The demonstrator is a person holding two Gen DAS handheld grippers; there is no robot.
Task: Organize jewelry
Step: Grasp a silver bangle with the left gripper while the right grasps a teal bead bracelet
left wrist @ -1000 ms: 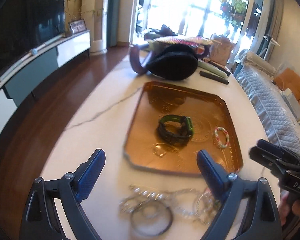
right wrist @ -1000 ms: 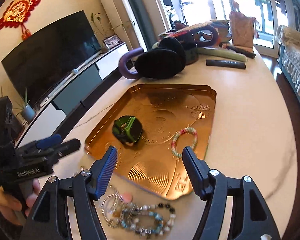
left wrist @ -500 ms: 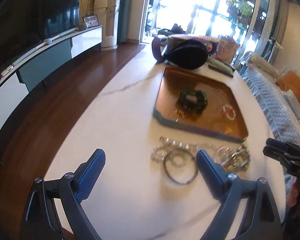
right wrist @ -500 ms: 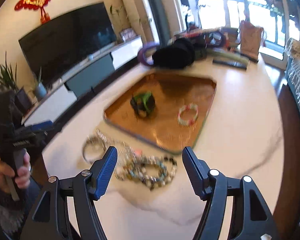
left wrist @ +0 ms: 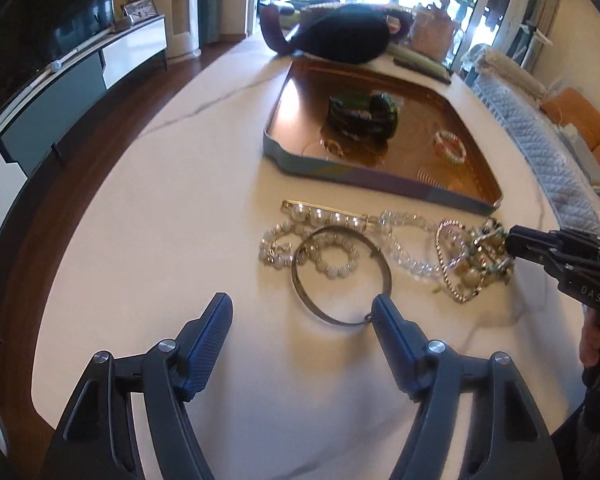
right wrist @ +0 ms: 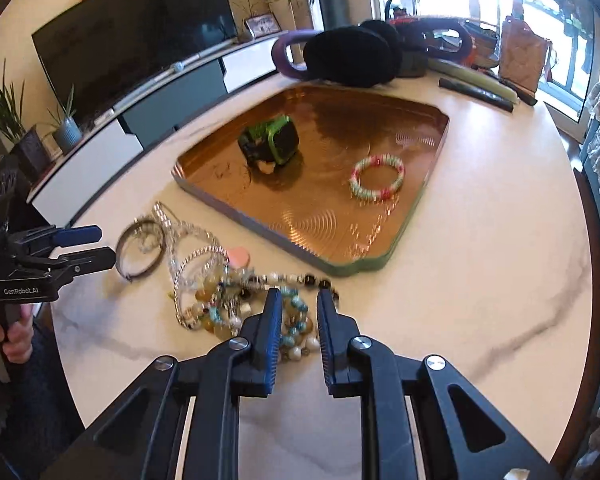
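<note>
Loose jewelry lies on the white marble table [left wrist: 180, 200] in front of a copper tray [left wrist: 380, 185]. My left gripper [left wrist: 300, 314] hovers low by a silver bangle [left wrist: 300, 280]. Its jaws are closing, still wide apart, with the bangle's near edge beside the right finger [left wrist: 384, 314]. My right gripper [right wrist: 300, 302] is down in a heap of mixed beads [right wrist: 220, 312]. Its jaws are closing, and a turquoise bead strand [right wrist: 296, 306] lies in the narrow gap between them. In the tray sit a green-and-black watch [right wrist: 272, 146] and a pink-green bracelet [right wrist: 376, 178].
A pearl clip [left wrist: 328, 213] and a clear bead strand [left wrist: 404, 249] lie between the bangle and the tray. A black bag [right wrist: 348, 56] and a remote [right wrist: 476, 94] are behind the tray. A person's hand [right wrist: 18, 338] holds the left gripper at the table's left edge.
Both grippers have dropped and pulled back from the tray toward the loose heap. The right jaws have narrowed a lot around the beads. The left jaws have narrowed a little.
</note>
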